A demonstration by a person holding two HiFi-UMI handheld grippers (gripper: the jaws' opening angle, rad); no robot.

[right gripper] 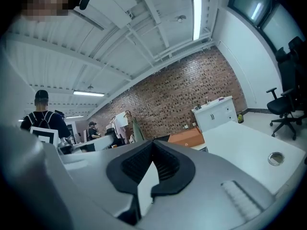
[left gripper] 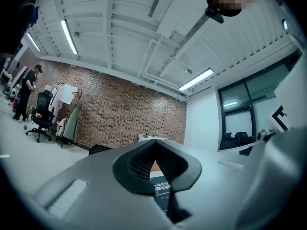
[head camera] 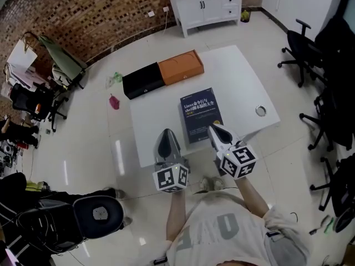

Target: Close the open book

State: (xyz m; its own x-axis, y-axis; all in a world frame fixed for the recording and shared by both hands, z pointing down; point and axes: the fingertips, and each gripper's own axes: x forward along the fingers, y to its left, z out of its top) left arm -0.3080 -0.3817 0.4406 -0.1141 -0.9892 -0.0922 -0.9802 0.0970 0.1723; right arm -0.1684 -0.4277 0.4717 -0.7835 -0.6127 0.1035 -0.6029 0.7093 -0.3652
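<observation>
Book (head camera: 200,114) closed, dark cover up, flat near the middle of the white table (head camera: 238,76).
Left gripper (head camera: 168,133): jaws pressed together, nothing between them; sits at 7 o'clock from the book.
Right gripper (head camera: 214,128): jaws pressed together, empty; tip at the book's 5 o'clock corner, contact not discernible.
Orange box (head camera: 180,67) and black box (head camera: 142,80) lie end to end at 11 o'clock from the book.

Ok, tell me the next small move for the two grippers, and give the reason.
Probably just draw both grippers back from the table and stop. The book lies flat with its dark cover up, already closed. The left gripper and the right gripper have their jaws together with nothing between them, so the task looks finished.
</observation>
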